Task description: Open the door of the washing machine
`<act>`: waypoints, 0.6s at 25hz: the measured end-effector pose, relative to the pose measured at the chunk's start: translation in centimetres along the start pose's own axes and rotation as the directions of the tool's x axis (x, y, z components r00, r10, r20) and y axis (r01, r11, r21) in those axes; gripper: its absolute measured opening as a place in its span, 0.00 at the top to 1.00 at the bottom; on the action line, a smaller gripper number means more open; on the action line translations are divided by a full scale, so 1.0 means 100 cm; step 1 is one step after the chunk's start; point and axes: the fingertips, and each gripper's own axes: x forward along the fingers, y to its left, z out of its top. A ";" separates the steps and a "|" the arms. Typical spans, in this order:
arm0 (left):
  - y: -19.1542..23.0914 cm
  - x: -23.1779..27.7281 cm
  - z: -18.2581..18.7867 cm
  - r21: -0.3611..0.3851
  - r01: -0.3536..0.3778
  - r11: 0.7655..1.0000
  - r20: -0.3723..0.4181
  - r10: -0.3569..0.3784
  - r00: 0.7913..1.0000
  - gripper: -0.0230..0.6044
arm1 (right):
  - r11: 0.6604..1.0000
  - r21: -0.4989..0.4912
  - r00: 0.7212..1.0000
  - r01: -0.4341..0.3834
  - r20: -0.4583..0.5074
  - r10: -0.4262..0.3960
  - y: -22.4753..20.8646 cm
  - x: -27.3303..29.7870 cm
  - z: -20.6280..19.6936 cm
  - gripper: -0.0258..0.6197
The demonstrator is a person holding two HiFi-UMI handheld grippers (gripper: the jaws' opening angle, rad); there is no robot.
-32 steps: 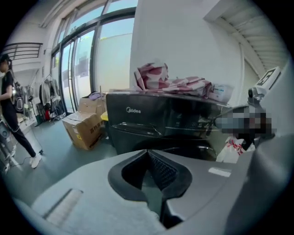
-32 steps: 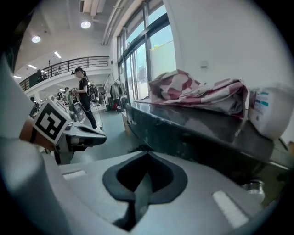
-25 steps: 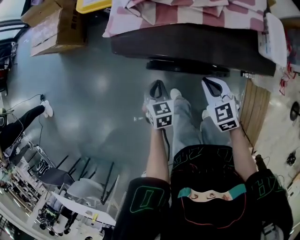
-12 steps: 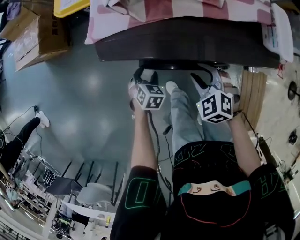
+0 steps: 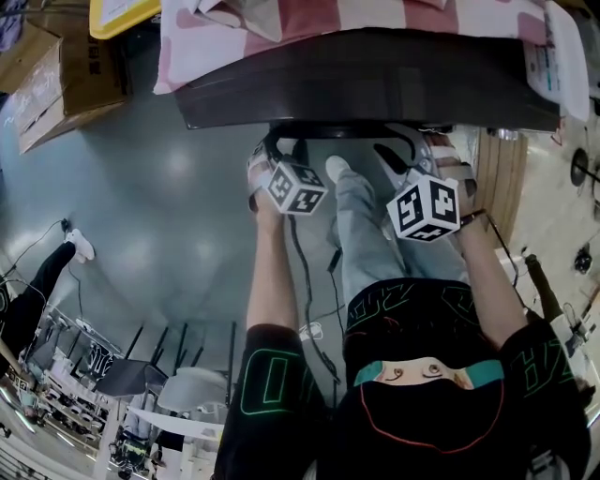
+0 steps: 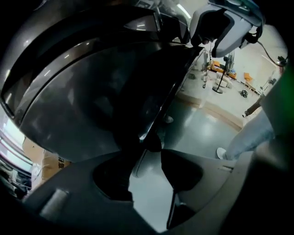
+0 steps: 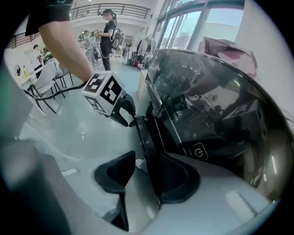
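Observation:
The washing machine's dark tinted lid (image 5: 375, 84) fills the top of the head view, and its front edge runs past both grippers. My left gripper (image 5: 277, 150) is at the left part of that edge. Its jaws are closing, with the lid's rim (image 6: 156, 110) between them in the left gripper view, and the pads stand apart from it. My right gripper (image 5: 412, 155) is at the right part. The curved lid (image 7: 206, 114) with a power symbol has its rim between the open jaws of the right gripper (image 7: 147, 176), with a gap on the left side.
A pink-and-white striped cloth (image 5: 356, 14) lies on the machine behind the lid. A cardboard box (image 5: 66, 84) and a yellow tray (image 5: 122, 14) sit at the far left, wooden boards (image 5: 497, 178) at the right. Chairs (image 5: 141, 366) and another person's leg (image 5: 56, 258) are behind me.
Both grippers have moved forward and down from in front of the machine to the lid's front edge. Their jaws, shut a second ago, now stand apart around the rim.

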 end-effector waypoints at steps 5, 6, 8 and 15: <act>-0.009 -0.003 -0.007 -0.001 0.042 0.999 -0.015 -0.042 0.999 0.66 | 0.999 -0.008 0.999 -0.032 -0.032 0.032 0.004 0.000 -0.002 0.78; -0.013 -0.006 -0.010 -0.004 0.045 0.999 -0.013 -0.045 0.999 0.67 | 0.999 0.001 0.998 -0.046 -0.032 0.046 0.005 -0.002 -0.003 0.78; -0.023 -0.011 -0.018 -0.019 0.036 0.999 -0.008 -0.036 0.999 0.68 | 0.997 -0.011 0.997 -0.075 -0.027 0.075 0.011 -0.004 -0.004 0.78; -0.057 -0.027 -0.043 -0.092 0.024 0.995 -0.027 -0.027 0.999 0.69 | 0.989 -0.077 0.992 -0.126 -0.037 0.123 0.036 -0.012 -0.011 0.77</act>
